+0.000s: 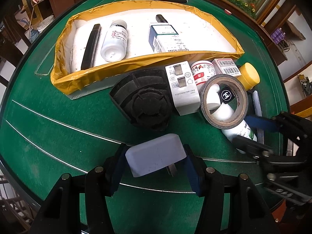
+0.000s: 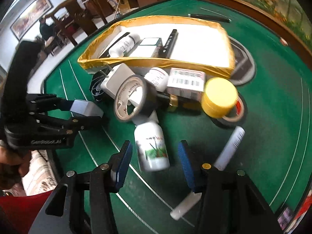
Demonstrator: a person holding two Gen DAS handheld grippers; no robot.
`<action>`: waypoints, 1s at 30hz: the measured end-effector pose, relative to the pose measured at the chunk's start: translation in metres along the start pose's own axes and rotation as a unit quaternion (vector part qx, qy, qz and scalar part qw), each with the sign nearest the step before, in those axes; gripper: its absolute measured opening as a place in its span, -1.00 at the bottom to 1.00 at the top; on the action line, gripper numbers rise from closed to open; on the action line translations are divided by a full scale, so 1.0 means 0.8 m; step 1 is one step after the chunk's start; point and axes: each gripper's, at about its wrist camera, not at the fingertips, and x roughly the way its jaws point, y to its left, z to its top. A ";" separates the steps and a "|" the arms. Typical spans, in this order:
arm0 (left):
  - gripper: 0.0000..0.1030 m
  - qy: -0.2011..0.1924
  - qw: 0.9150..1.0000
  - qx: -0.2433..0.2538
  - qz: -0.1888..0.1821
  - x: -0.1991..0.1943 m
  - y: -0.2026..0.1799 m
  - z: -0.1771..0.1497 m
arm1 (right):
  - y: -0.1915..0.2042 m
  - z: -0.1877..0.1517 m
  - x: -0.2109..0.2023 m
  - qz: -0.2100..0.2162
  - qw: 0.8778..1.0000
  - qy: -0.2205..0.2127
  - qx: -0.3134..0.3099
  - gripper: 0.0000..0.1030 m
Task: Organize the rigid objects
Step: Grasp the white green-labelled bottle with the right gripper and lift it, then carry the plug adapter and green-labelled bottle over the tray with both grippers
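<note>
My left gripper point(image 1: 155, 160) is shut on a white plug adapter point(image 1: 156, 155), held above the green table in front of the pile; it also shows in the right wrist view point(image 2: 85, 108). My right gripper point(image 2: 154, 164) is open, its blue pads point(image 2: 184, 161) on either side of a white bottle with a green label point(image 2: 152, 146) that lies on the table; I see no contact. A yellow-taped tray point(image 1: 64, 78) at the back holds a black marker point(image 1: 91, 45), a white bottle point(image 1: 115, 40), a boxed item point(image 1: 165, 38) and another marker point(image 1: 161, 18).
A pile sits in front of the tray: black round part point(image 1: 144, 99), white charger point(image 1: 182, 86), grey tape roll point(image 1: 224, 100), red-labelled jar point(image 1: 202, 71), barcoded box point(image 1: 227, 67), yellow-capped bottle point(image 1: 248, 76). A white tube point(image 2: 230, 148) lies beside my right gripper. A pen point(image 1: 167, 0) lies beyond the tray.
</note>
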 end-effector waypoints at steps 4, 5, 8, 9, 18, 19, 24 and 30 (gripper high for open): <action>0.16 -0.006 1.000 0.000 0.002 0.003 -0.002 -0.001 | 0.017 0.002 0.017 -0.030 0.999 0.006 -0.025 -0.33; 0.16 -0.007 1.000 0.000 0.002 0.003 -0.002 -0.002 | 0.019 0.002 0.018 -0.034 0.999 0.005 -0.027 -0.33; 0.16 -0.007 1.000 0.003 -0.001 0.004 -0.003 -0.004 | 0.016 0.001 0.019 -0.036 0.999 0.005 -0.019 -0.34; 0.16 -0.006 1.000 0.004 -0.002 0.004 -0.005 -0.004 | 0.014 -0.001 0.018 -0.036 0.999 0.006 -0.015 -0.34; 0.16 0.003 1.000 0.024 -0.014 0.009 -0.032 -0.007 | -0.009 -0.024 0.006 -0.025 0.999 0.020 0.034 -0.34; 0.16 0.004 1.000 0.027 -0.012 0.010 -0.035 -0.007 | -0.008 -0.026 0.005 -0.024 0.999 0.021 0.035 -0.34; 0.16 0.003 1.000 0.028 -0.008 0.013 -0.044 -0.003 | -0.004 -0.028 0.005 -0.027 0.999 0.020 0.028 -0.34; 0.15 -0.010 1.000 0.022 -0.016 0.009 -0.058 -0.005 | -0.005 -0.028 0.003 -0.027 0.999 0.013 0.028 -0.35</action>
